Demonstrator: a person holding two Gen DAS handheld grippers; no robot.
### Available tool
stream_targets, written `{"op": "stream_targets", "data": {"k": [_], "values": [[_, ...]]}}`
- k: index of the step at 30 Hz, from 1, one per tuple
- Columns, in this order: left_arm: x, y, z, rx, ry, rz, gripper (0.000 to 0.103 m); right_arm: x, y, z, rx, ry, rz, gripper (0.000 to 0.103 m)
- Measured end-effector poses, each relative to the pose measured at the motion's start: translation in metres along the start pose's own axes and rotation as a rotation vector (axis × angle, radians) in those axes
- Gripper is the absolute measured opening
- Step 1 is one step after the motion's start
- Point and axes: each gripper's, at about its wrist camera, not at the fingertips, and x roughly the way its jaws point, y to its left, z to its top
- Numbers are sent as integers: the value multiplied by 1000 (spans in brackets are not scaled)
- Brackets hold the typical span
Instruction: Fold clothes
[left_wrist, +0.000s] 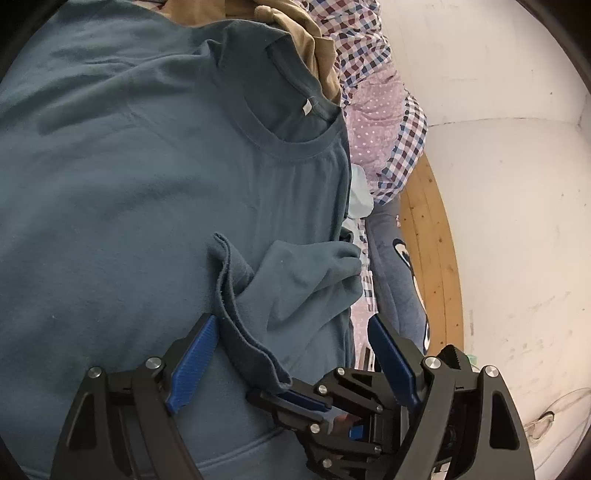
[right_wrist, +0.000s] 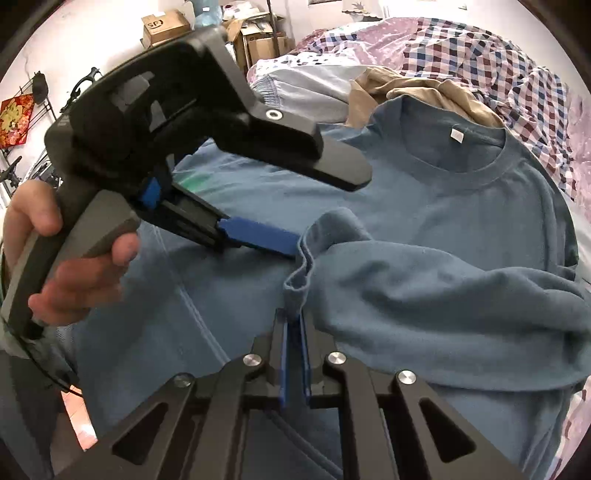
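A blue T-shirt (right_wrist: 424, 206) lies spread on the bed (right_wrist: 546, 122), collar at the far side, one sleeve (right_wrist: 424, 295) folded in over the chest. The right gripper (right_wrist: 293, 325) is clamped on the sleeve's cuff hem; the left gripper (left_wrist: 291, 332) stands wide apart, straddling the same cuff without pinching it. The cloth looks like light, limp knit: it should drape and wrinkle freely, slide little on the bedding, and cannot break. Doubled hems, the cuff and the collar band give the firmest hold; a pinch in mid-panel would likely bunch a single layer.
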Motion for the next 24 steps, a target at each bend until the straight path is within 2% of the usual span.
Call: {"op": "stream_targets", "data": {"k": [1,3,4,5,9,10,12,13,18,21,24], "values": [[0,0,0,-1,0,0,86,-1,2,1,-5,-7,-9,7],[-2,2,-1,-5,-2,-4,86,-1,4,2,-7,-16,-44,20],[-2,2,-1,-5,-2,-6,86,0,5,3,-3,-23,-56,36],[-2,2,-2,-3,-3,-6,86,1,5,4,2,-31,-62,43],[-1,1,-2,1,-5,-2,86,4,12,8,2,-62,-82,43],[-1,1,-2,1,-5,-2,86,2,14,9,-7,-75,-87,42],[-2,2,-2,0,-5,-4,86,-1,19,11,-24,-102,-97,24],[-2,3,-2,-1,-5,-5,86,-3,21,13,-27,-111,-108,4],[-1,3,-3,2,-6,-9,86,-16,25,20,-24,-157,-90,3],[-2,3,-3,-3,-16,-16,85,-11,26,21,-28,-152,-67,3],[-2,7,-3,-23,-25,-19,68,-5,26,19,-41,-143,-28,4]]}}
